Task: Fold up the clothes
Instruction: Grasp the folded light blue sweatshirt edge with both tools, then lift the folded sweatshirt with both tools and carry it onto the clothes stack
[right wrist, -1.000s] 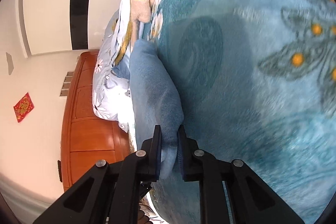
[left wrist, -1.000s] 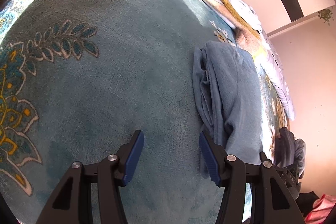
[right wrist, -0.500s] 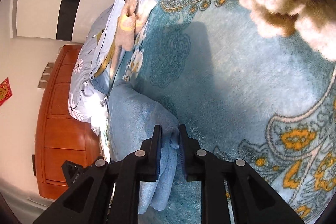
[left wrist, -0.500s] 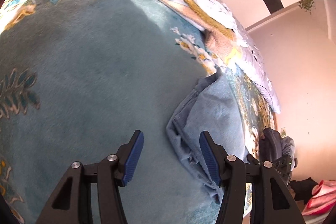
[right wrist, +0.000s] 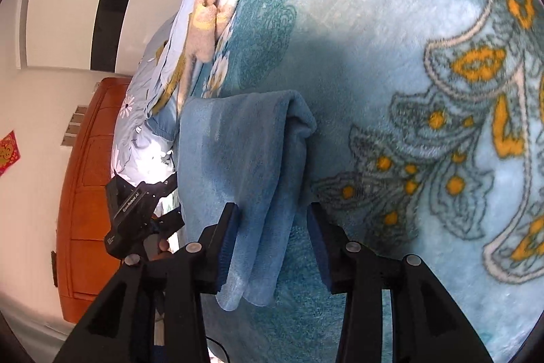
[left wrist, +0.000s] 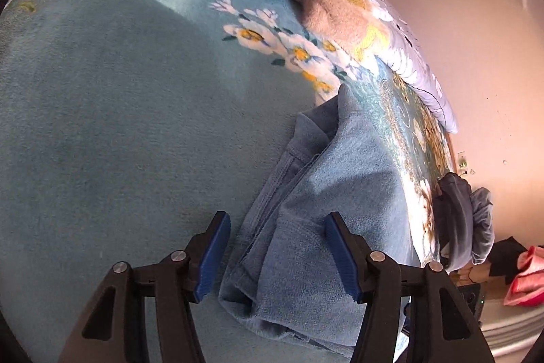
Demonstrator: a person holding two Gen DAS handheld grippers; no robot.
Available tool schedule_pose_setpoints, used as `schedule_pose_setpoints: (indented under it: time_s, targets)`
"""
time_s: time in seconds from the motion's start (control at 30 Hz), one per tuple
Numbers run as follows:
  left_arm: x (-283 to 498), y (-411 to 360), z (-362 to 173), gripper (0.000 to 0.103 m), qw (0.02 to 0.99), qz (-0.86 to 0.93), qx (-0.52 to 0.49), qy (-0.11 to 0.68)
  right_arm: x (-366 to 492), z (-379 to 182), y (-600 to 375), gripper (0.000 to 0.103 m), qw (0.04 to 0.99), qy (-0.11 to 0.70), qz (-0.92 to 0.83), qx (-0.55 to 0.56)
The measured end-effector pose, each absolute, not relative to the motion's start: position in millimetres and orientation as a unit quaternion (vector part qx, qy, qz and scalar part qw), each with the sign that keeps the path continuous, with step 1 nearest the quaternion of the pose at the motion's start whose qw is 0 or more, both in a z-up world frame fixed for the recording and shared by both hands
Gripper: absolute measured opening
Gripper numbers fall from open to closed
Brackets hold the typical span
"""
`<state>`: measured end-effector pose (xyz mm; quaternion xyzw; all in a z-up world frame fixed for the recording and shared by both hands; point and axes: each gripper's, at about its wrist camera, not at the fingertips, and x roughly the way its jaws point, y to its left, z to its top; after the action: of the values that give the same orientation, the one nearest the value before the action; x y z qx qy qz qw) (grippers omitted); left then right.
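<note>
A folded light-blue fleece garment lies on the teal flowered blanket of a bed. My left gripper is open and low over the garment's layered hem edge, and that edge lies between its blue pads. In the right wrist view the same garment runs away from me. My right gripper has its jaws opening. A loose corner lies between them against the left pad and is not pinched. The left gripper's body, held by a hand, shows beside the garment.
A rumpled floral quilt and a beige blanket pile up along the far side of the bed. An orange wooden headboard stands behind. Dark and grey clothes hang at the bed's edge, with a pink cloth beyond.
My left gripper has swept across the blanket to the garment and now straddles its edge. My right gripper, which was pinching the garment's corner, has opened and let it go.
</note>
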<state>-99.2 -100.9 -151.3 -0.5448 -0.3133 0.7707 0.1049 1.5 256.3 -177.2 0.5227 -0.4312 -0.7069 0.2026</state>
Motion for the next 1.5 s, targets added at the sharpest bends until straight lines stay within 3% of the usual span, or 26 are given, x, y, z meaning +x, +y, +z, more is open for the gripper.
schedule_pose_setpoints:
  time_s: [0.2,0.23,0.27,0.37,0.73,1.0,1.23,1.33,1.5]
  targets:
    - [-91,-109,-154,0.062,0.114,0.761,-0.536,-0.346,16,-181,232,0.043,0.213,-0.45,-0.702,0.51]
    - [-90,-110,-154,0.062,0.114,0.76,-0.536,-0.35,17,-182,231,0.038,0.212,-0.453,-0.701,0.508]
    - [-88,-109,-154,0.062,0.114,0.759,-0.536,-0.351,18,-183,230,0.025,0.212,-0.457,-0.7,0.506]
    - [-83,-108,-153,0.062,0.115,0.756,-0.538,-0.354,16,-185,237,0.012,0.214,-0.476,-0.689,0.503]
    - [-58,-82,-147,0.064,0.163,0.742,-0.549,-0.347,-29,-164,321,0.01,0.195,-0.449,-0.711,0.505]
    - [-66,-64,-156,0.074,0.201,0.729,-0.551,-0.352,-28,-179,324,0.011,0.205,-0.453,-0.703,0.508]
    - [-69,-56,-161,0.074,0.245,0.71,-0.55,-0.366,-34,-182,321,0.013,0.223,-0.449,-0.703,0.505]
    - [-67,-56,-163,0.072,0.251,0.705,-0.545,-0.378,-35,-187,320,0.014,0.224,-0.456,-0.698,0.505]
    - [-61,-65,-170,0.047,0.239,0.699,-0.54,-0.404,-34,-190,322,0.014,0.224,-0.472,-0.693,0.497]
